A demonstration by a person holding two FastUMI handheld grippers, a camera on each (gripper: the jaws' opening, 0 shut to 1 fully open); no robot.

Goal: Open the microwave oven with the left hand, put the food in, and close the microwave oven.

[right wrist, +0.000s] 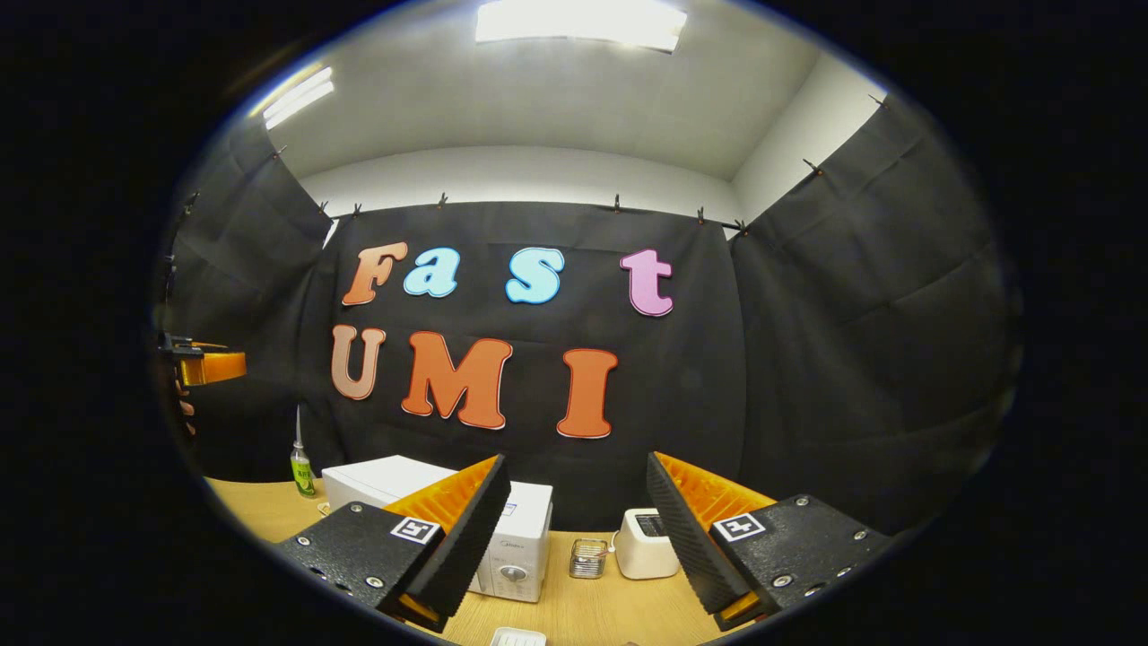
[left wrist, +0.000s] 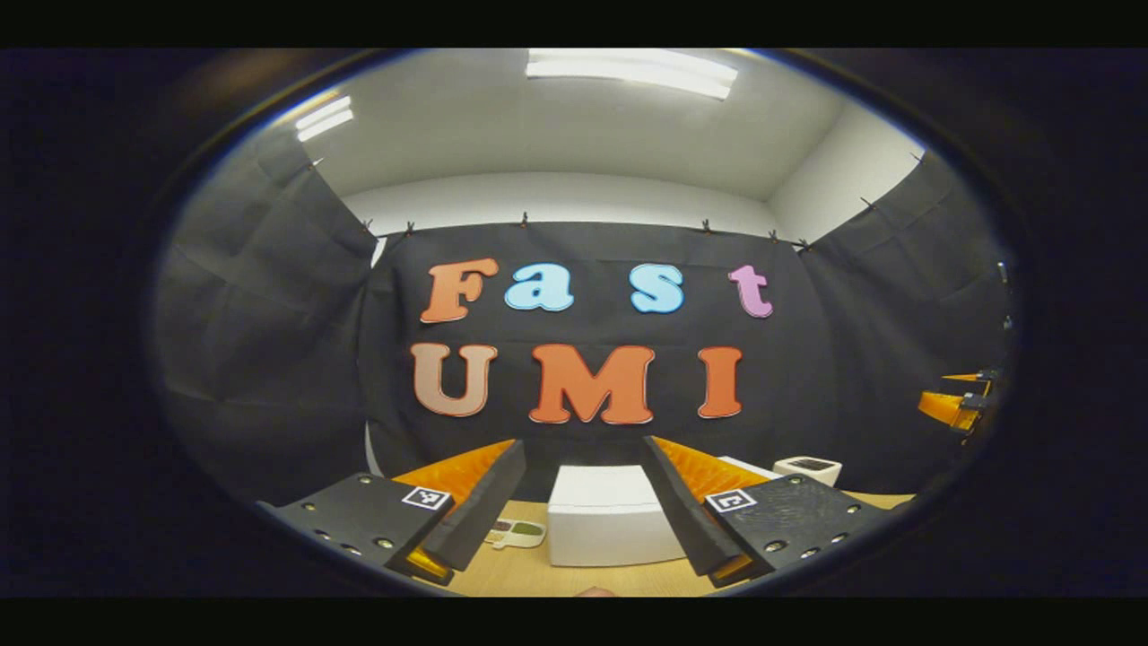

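- Microwave oven is sitting on the table, door closed.
- Your left gripper is hovering released, grasping nothing.
- Your right gripper is hovering released beside the toaster.

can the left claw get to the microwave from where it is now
Probably yes. The left claw is open and holding nothing, and the white microwave sits straight ahead between its fingers on the wooden table, with nothing visible in between.

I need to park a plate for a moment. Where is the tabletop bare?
Bare wood lies between the microwave and the toaster, apart from a small wire holder. In front of the microwave is also open. Crowded: the microwave's far left corner, by the bottle.
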